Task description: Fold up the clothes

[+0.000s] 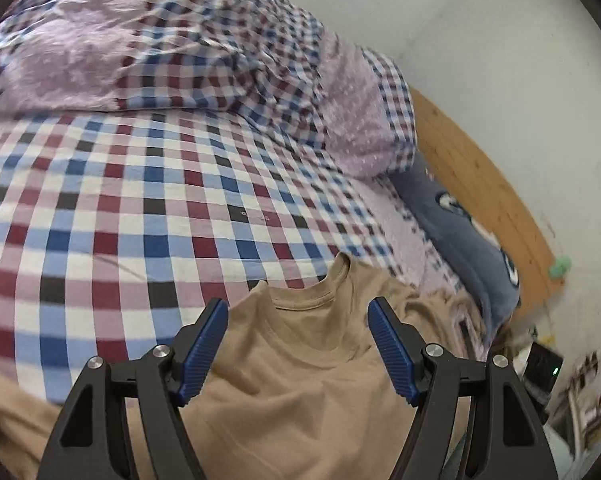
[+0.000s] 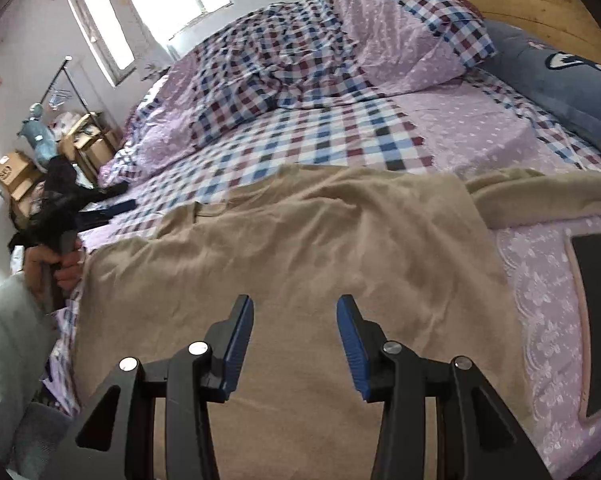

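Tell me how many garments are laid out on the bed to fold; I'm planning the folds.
1: a tan T-shirt spread across the near part of the checked bed, collar just ahead of the left tool. Others may lie hidden out of frame.

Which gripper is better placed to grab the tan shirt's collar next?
Left. The left gripper hangs open right above the tan t-shirt with the collar between its fingertips. The right gripper is open over plain mid-body fabric, far from it.

No readable text for you here

The cardboard box (image 2: 9,170) by the far wall seems to carry a dark printed mark, too small and blurred for you to read
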